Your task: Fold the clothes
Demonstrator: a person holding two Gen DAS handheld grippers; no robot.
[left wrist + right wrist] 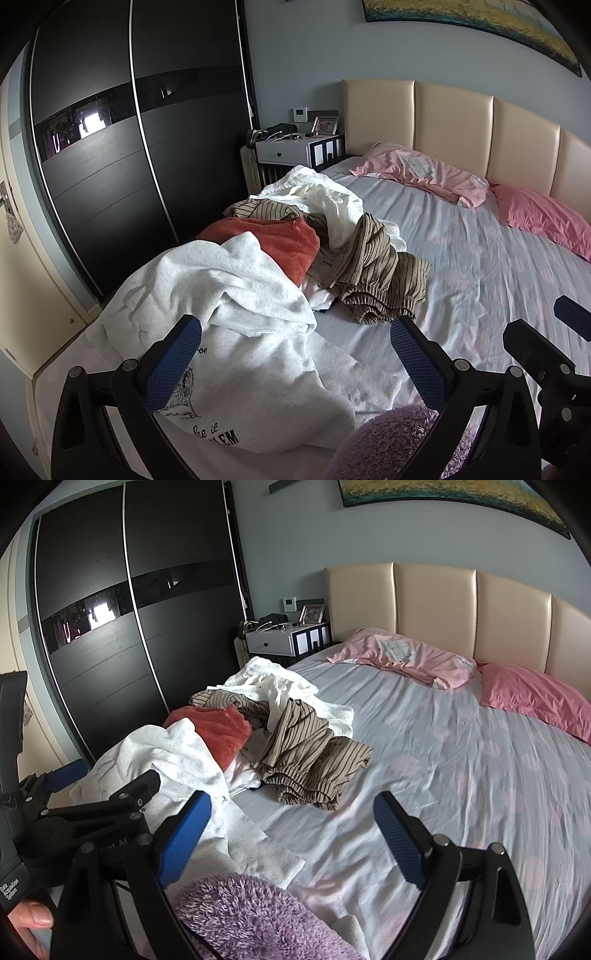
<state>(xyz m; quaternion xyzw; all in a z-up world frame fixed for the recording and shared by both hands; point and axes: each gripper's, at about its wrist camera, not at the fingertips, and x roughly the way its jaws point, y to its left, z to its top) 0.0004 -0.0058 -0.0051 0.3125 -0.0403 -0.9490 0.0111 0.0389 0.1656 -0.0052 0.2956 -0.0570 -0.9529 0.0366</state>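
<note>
Hovering low over the near edge of the bed [480, 258], both grippers stand with their blue pads spread wide and nothing between them. The left gripper [295, 354] points straight at a pale grey sweatshirt [236, 295] with dark print on its front, which lies rumpled directly under and ahead of its fingers and runs lengthwise away from the tool toward the wardrobe [110, 147] side of the mattress. Beyond the sweatshirt, heaped loosely along that same left side, lie an orange towel [280, 240], a brown striped garment [373, 273] with gathered cuffs, and a white garment [317, 199] farthest back near the nightstand [295, 147]. None of these pieces lies flat or squared; all sit crumpled and overlapping. The right gripper [291, 830] faces mostly bare sheet, with the heap off to its left, so the left hand is plainly the nearer one to the sweatshirt, while the striped garment lies about midway ahead of the two tools. A fluffy lilac piece [243, 915] lies closest of all, beneath both grippers, though the fisheye crops it so hard that I cannot tell whether it is clothing or a blanket. Pink pillows [517, 698] rest well apart at the headboard.
</note>
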